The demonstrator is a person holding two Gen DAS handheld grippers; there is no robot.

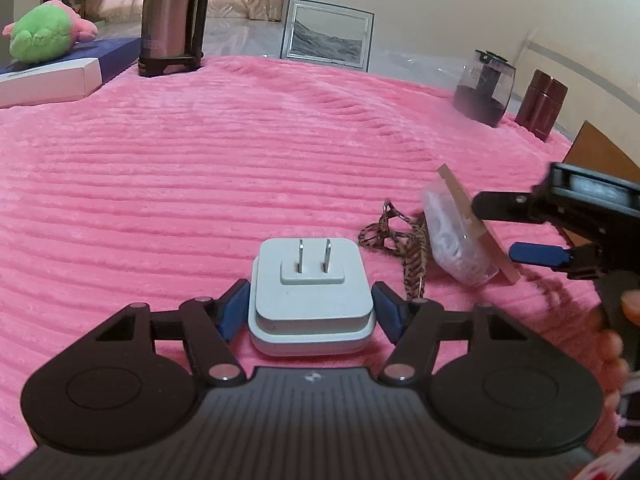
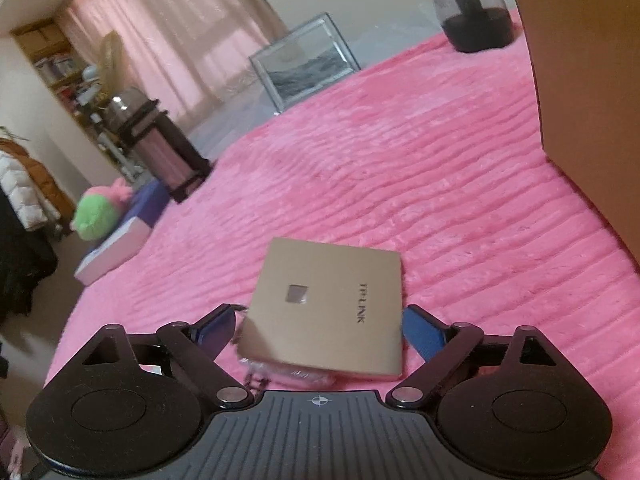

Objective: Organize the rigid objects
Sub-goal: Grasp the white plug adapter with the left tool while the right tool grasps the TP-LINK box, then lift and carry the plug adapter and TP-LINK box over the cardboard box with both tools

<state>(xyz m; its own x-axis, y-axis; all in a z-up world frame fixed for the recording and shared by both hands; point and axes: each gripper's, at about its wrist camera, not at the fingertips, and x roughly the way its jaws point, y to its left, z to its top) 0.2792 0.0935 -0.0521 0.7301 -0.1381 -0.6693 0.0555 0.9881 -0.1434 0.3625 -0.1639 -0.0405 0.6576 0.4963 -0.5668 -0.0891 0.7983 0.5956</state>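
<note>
A white power adapter (image 1: pixel 312 300) lies prongs-up on the pink ribbed blanket (image 1: pixel 240 160). My left gripper (image 1: pixel 310 312) is shut on it, a blue pad against each side. To its right a gold TP-LINK wall panel (image 2: pixel 328 304) stands tilted on edge, with a clear plastic bag (image 1: pixel 452 236) of white parts under it. My right gripper (image 2: pixel 316 328) is open around the panel, with a gap between each blue pad and the panel's edge. In the left wrist view the right gripper (image 1: pixel 496 228) reaches in from the right, held by a hand (image 1: pixel 632 304).
A patterned strap (image 1: pixel 400 240) lies between adapter and panel. A steel thermos (image 1: pixel 172 20), a framed picture (image 1: pixel 328 34), a glass jar (image 1: pixel 482 88) and a maroon flask (image 1: pixel 540 104) line the far edge. A cardboard box (image 2: pixel 588 80) stands right, a plush toy (image 1: pixel 44 32) far left.
</note>
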